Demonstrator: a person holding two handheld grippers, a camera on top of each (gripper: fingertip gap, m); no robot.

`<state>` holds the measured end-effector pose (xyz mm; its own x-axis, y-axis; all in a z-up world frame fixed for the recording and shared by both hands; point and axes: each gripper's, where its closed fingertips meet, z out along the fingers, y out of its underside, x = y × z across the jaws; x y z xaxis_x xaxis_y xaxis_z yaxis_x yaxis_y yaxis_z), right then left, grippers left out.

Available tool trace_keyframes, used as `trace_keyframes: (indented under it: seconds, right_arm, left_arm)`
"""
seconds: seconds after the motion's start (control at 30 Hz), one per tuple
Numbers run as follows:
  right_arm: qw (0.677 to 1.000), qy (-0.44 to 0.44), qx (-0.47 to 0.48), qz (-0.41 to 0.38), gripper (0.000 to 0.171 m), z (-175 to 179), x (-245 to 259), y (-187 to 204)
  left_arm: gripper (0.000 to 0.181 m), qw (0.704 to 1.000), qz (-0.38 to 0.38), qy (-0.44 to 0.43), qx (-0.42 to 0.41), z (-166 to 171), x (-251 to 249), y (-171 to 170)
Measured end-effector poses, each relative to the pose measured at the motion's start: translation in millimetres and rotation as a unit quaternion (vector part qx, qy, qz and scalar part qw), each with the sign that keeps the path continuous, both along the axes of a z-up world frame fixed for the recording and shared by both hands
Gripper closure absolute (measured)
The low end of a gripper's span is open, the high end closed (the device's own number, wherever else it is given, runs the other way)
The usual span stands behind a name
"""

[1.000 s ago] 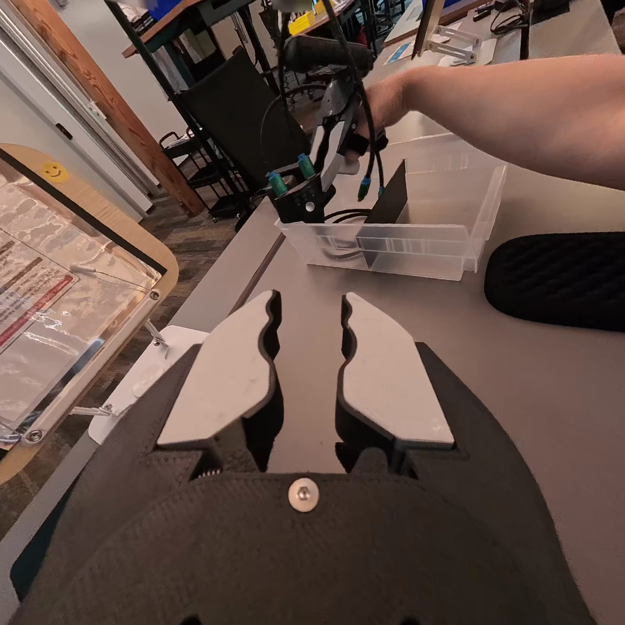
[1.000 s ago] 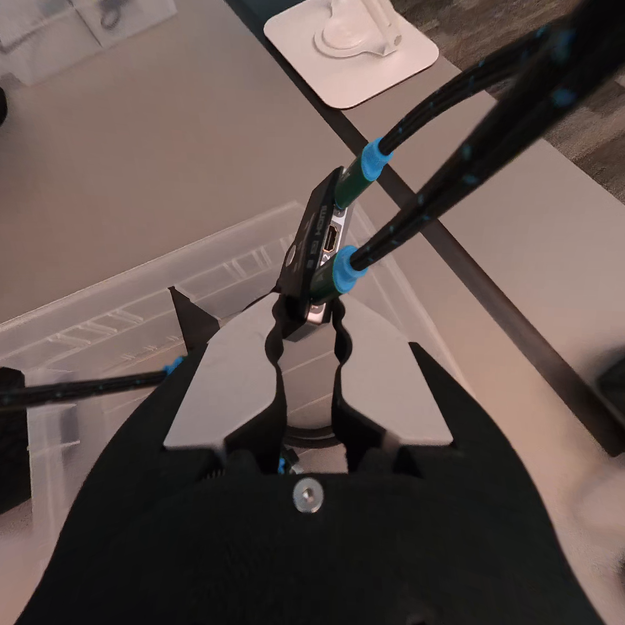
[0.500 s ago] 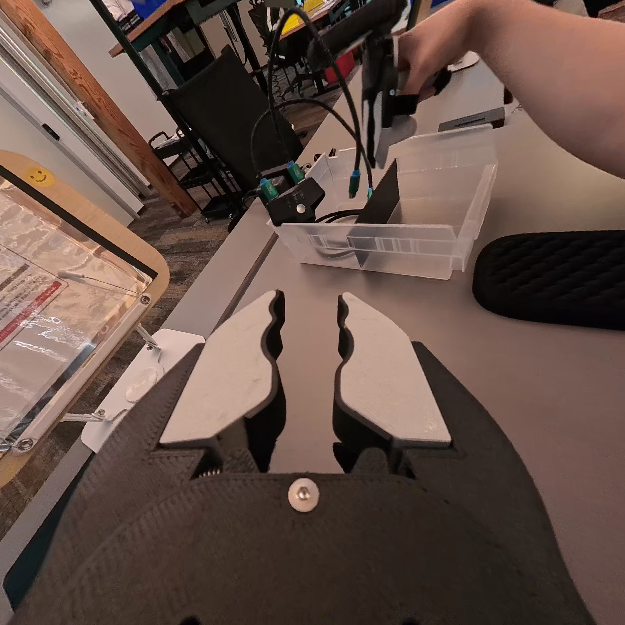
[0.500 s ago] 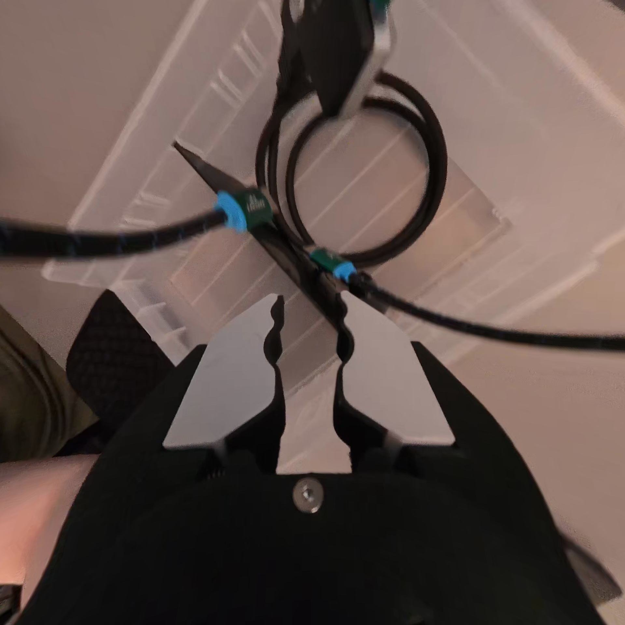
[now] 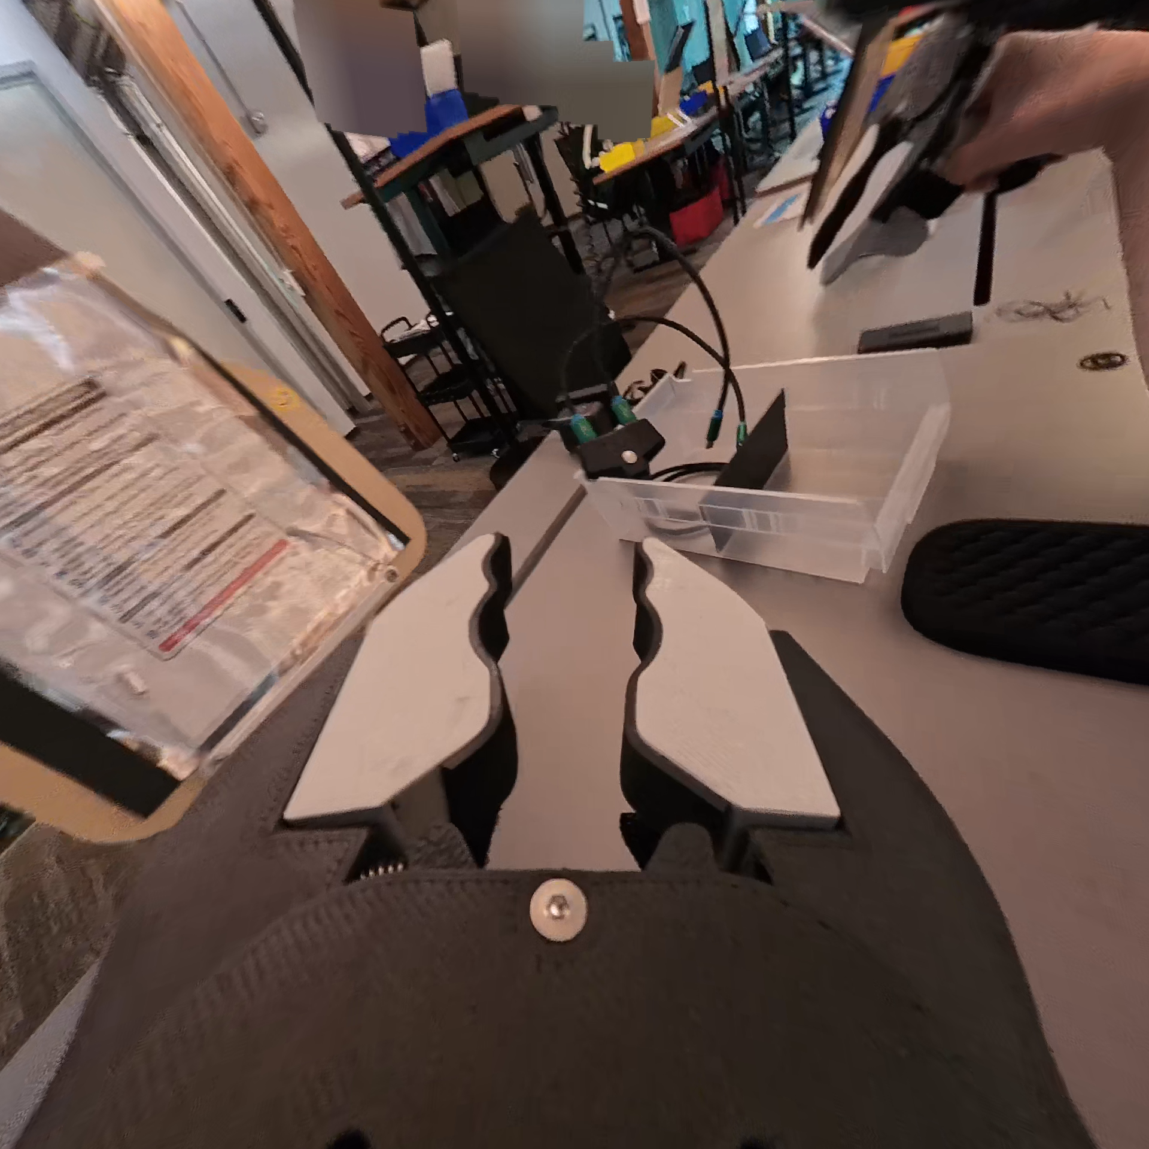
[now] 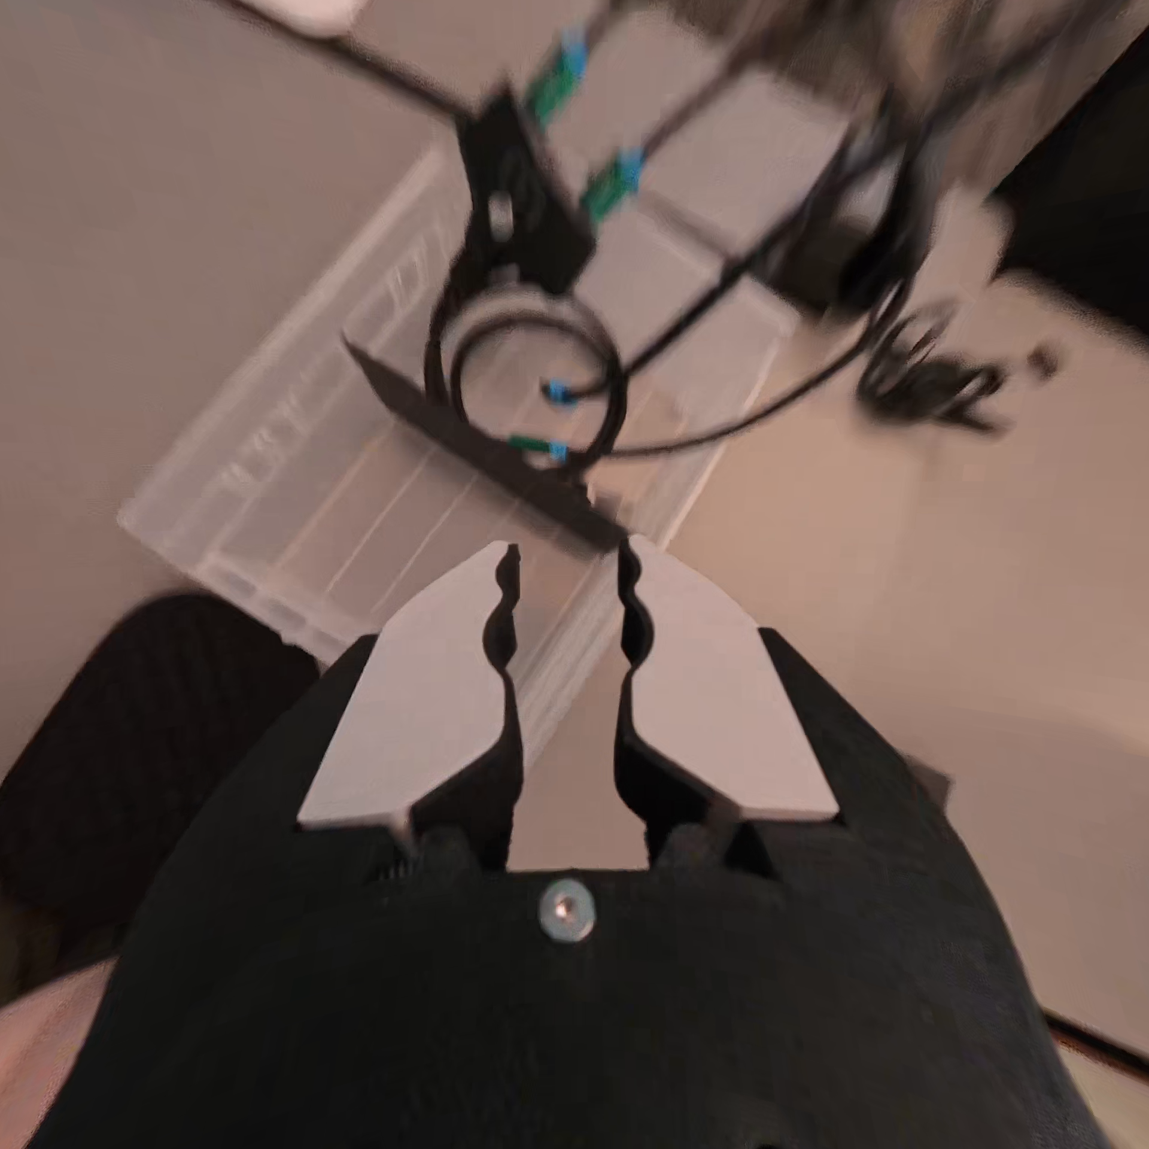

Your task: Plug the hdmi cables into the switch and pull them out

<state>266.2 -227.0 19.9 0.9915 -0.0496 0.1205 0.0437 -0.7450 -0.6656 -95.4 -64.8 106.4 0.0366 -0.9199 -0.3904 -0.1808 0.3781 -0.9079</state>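
Observation:
The black HDMI switch (image 5: 618, 444) rests on the left rim of the clear plastic bin (image 5: 777, 535), with two green-ended cables (image 5: 581, 429) plugged into it. Two loose cable ends (image 5: 715, 429) hang over the bin beside its black divider (image 5: 755, 447). My left gripper (image 5: 572, 559) is open and empty, low over the table in front of the bin. My right gripper (image 6: 569, 553) is open and empty, high above the bin; it also shows in the left wrist view (image 5: 827, 261) at top right. The blurred right wrist view shows the switch (image 6: 516, 211) and a coiled cable (image 6: 528, 373) in the bin (image 6: 249, 497).
A black padded wrist rest (image 5: 1026, 603) lies right of the bin. A sign board under clear acrylic (image 5: 155, 497) stands close on the left. A small black box (image 5: 914, 339) lies behind the bin. Past the table's left edge stand a black cart (image 5: 528, 311) and the floor.
My right gripper has let go of the switch, which now rests on the bin's rim, and has risen up and away. My left gripper has stayed open and tilted up slightly.

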Motion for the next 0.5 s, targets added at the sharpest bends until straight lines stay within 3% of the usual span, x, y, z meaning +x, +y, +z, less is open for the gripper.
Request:
trace_keyframes:
  seconds: [0.1, 0.17, 0.3, 0.33, 0.37, 0.5]
  right_arm:
    - [0.985, -0.083, 0.144, 0.036, 0.134, 79, -41, 27]
    - [0.954, -0.11, 0.264, 0.089, 0.126, 136, -88, 42]
    - [0.831, -0.153, 0.509, 0.164, 0.118, 223, -175, 35]
    - [0.8, -0.166, 0.549, 0.173, 0.123, 234, -190, 31]
    - [0.789, -0.161, 0.564, 0.18, 0.13, 236, -201, 29]
    - [0.775, -0.088, 0.586, 0.22, 0.131, 225, -229, 44]
  left_arm:
    - [0.138, 0.999, 0.047, -0.024, 0.0, 25, -31, 25]
    - [0.136, 0.995, 0.093, -0.038, -0.002, 42, -63, 48]
    - [0.136, 0.982, 0.182, 0.0, -0.059, 38, -139, 98]
    - [0.136, 0.975, 0.206, 0.031, -0.083, 25, -158, 112]
    - [0.135, 0.965, 0.23, 0.064, -0.105, 9, -177, 125]
    - [0.137, 0.915, 0.313, 0.193, -0.168, -62, -242, 173]
